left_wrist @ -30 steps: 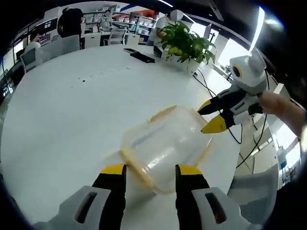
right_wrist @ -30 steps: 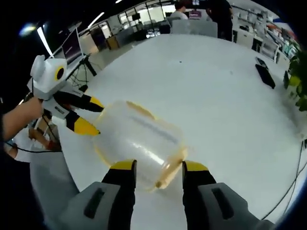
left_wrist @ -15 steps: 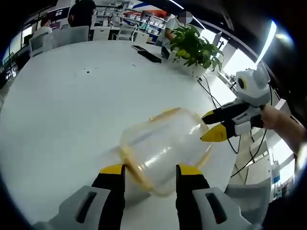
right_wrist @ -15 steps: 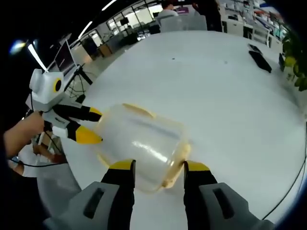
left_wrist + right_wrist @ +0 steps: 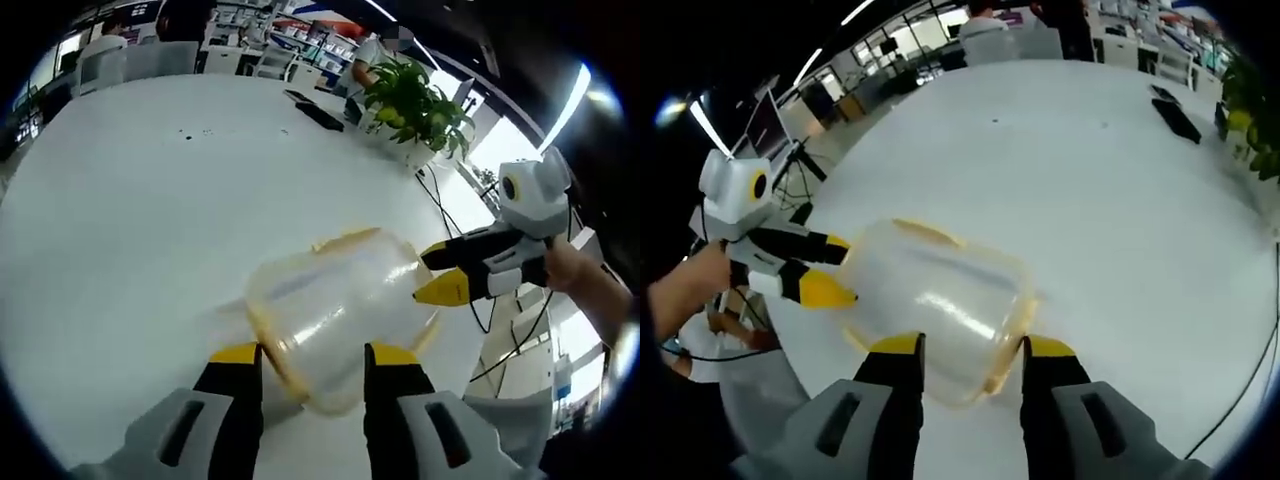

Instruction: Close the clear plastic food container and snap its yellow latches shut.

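In the left gripper view, our left gripper (image 5: 312, 365) rises from 6 o'clock with its jaws apart, yellow tips on either side of the near end of the container (image 5: 335, 315). We cannot tell whether the tips touch it. The container lies on the white table (image 5: 130, 220) just beyond the tips, its clear body running toward 1 o'clock, with a yellow latch (image 5: 270, 345) along its near left edge and another yellow strip at its far top edge. At 3 o'clock the right gripper (image 5: 450, 275) comes in, jaws apart, its lower yellow tip at the container's far right side; a hand (image 5: 575, 285) holds it. Farther off, at 12 to 1 o'clock, stand a plant (image 5: 415, 105) and a dark flat device (image 5: 315, 110) on the table, and beyond them chairs and people.

In the right gripper view, the right gripper (image 5: 965, 355) rises from 6 o'clock, jaws spread, with the container (image 5: 935, 305) between and just past its tips, reaching toward 11 o'clock. A yellow latch (image 5: 1005, 355) shows at the near right edge beside the right tip. At 9 o'clock the left gripper (image 5: 825, 275) points in, jaws apart, its lower tip against or just beside the container's left end; we cannot tell contact. A hand (image 5: 685, 295) grips it. The table (image 5: 1090, 200) stretches away to 12 o'clock, with a dark device (image 5: 1175, 115) at 2 o'clock.
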Demonstrator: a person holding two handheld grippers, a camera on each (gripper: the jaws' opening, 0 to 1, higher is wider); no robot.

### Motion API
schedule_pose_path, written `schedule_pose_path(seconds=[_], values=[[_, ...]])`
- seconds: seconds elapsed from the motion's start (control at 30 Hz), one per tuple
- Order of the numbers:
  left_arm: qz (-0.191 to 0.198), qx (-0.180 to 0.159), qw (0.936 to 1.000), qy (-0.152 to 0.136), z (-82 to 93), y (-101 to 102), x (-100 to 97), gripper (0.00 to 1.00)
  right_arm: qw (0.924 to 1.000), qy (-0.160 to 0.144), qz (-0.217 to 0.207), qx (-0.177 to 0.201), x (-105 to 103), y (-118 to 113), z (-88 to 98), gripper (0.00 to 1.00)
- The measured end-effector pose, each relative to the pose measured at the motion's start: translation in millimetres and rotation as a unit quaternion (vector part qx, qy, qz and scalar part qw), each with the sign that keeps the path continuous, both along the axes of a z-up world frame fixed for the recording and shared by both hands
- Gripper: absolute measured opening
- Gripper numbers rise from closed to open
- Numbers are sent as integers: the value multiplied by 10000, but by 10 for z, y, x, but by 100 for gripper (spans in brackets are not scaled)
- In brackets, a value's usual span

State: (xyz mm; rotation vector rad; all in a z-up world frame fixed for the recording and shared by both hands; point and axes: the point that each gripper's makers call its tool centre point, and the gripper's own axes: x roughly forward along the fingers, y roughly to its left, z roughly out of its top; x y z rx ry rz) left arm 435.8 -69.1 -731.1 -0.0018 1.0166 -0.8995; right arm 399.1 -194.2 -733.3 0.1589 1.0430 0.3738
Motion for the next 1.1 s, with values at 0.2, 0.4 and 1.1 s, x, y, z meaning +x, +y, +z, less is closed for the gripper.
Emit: schedule_pose_path(seconds=[0.2,0.4,1.1], values=[[-54,35,10000,13,9,41,16,33,10000,-49,17,24,20,10,25,35],[-99,28,9999,29,40,51,6,33,9999,-140,-9,87,49,3,62,36],[-371,234,9990,-51,131,-2,-39,36,9988,-285,327,-233,101,-43,175,36]])
